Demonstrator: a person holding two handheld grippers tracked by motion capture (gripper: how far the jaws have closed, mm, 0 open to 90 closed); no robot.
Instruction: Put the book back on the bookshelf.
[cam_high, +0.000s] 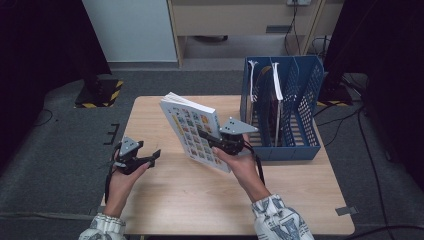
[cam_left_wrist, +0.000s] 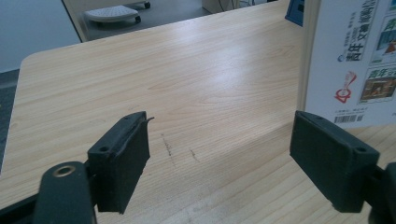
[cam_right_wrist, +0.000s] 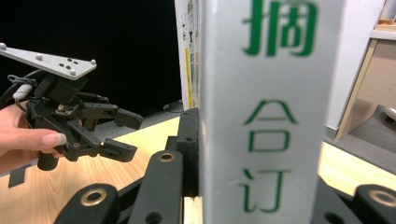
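White book (cam_high: 192, 131) clamped in right tool (cam_high: 216, 140), left tool (cam_high: 145, 159) open w/ nothing

Left gripper (cam_high: 152, 156): black body, grey three-cornered plate with dark screws, black cable, square padded jaws, brass-ringed pivots. Right gripper (cam_high: 204, 134): the same build. Both sleeves (cam_high: 280, 220): white cloth, grey-blue print.

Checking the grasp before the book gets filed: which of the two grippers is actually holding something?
The right gripper: its jaws clamp the thick white book. The left gripper stands open over bare table.
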